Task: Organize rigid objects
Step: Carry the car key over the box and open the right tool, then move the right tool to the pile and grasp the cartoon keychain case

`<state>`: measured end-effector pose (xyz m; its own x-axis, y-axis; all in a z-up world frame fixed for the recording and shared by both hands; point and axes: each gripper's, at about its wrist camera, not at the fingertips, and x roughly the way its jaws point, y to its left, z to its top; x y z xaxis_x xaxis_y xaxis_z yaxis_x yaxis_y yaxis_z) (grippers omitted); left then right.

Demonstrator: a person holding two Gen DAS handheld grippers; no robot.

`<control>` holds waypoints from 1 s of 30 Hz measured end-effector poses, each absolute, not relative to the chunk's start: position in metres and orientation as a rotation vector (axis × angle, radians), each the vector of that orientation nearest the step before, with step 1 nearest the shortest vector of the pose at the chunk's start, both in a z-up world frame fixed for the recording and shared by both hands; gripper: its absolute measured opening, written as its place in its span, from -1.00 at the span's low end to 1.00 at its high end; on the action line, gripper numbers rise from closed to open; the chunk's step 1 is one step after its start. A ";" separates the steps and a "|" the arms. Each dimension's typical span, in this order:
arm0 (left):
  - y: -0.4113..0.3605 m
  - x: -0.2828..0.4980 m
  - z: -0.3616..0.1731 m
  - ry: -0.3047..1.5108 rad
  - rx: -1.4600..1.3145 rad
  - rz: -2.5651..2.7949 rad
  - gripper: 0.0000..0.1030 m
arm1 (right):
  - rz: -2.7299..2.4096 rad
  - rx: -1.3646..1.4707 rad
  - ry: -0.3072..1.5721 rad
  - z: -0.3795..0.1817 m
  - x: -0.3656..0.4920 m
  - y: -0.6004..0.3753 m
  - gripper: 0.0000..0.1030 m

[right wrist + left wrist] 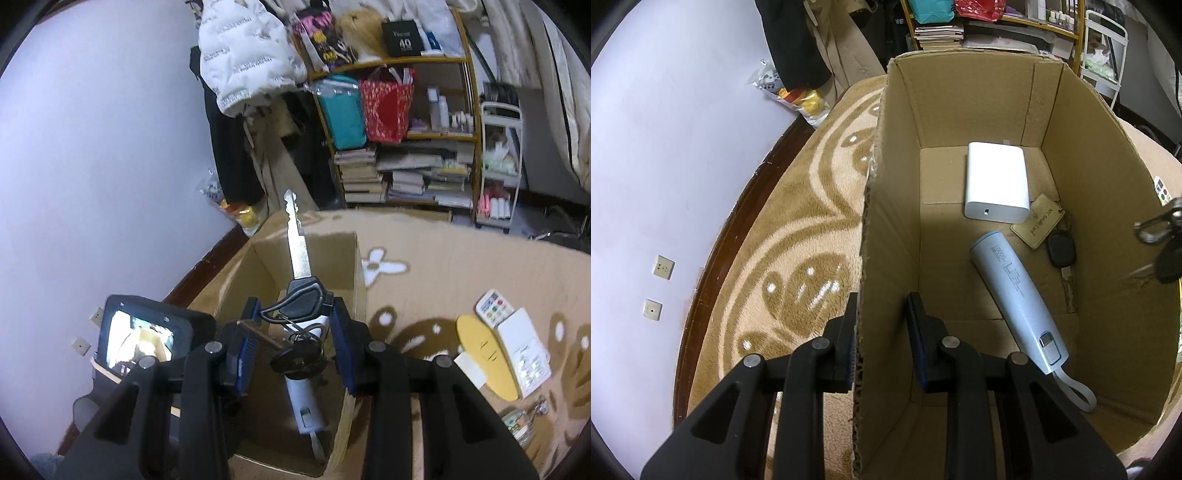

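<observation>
An open cardboard box [1082,155] stands on a patterned rug. Inside it lie a white charger block [997,181], a pale blue cylindrical power bank [1015,299] with a strap, a wooden tag [1039,225] and a black key fob [1061,251]. My left gripper [882,328] is open and straddles the box's left wall, one finger outside and one inside. My right gripper [295,317] is shut on a key bunch [306,299] over the box [258,258]; the long silver blade points away and a second black key hangs below. The power bank [303,402] shows beneath it.
On the rug right of the box lie a remote [493,308], a white booklet [524,358], a yellow oval piece [484,354] and a small glass item [521,421]. A crowded bookshelf [406,177] and hanging clothes stand behind. A pale wall [665,147] runs along the left.
</observation>
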<state>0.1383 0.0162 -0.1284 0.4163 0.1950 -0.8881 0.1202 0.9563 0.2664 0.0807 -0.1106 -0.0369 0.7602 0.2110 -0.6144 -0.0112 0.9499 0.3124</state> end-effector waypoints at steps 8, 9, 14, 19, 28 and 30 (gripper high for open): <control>0.020 0.137 -0.129 1.151 0.281 0.040 -0.53 | 0.131 0.344 0.723 -0.044 0.078 -0.115 -0.15; 0.020 0.137 -0.129 1.152 0.280 0.041 -0.53 | 0.118 0.333 0.719 -0.042 0.076 -0.115 -0.08; 0.019 0.137 -0.129 1.152 0.291 0.044 -0.53 | 0.014 0.292 0.708 -0.034 0.065 -0.121 0.33; 0.021 0.137 -0.128 1.157 0.271 0.040 -0.53 | -0.064 0.339 0.702 -0.034 0.054 -0.142 0.69; 0.021 0.137 -0.128 1.157 0.280 0.042 -0.53 | -0.220 0.389 0.703 -0.039 0.036 -0.183 1.00; 0.021 0.137 -0.128 1.158 0.278 0.042 -0.53 | -0.255 0.401 0.714 -0.044 0.031 -0.192 1.00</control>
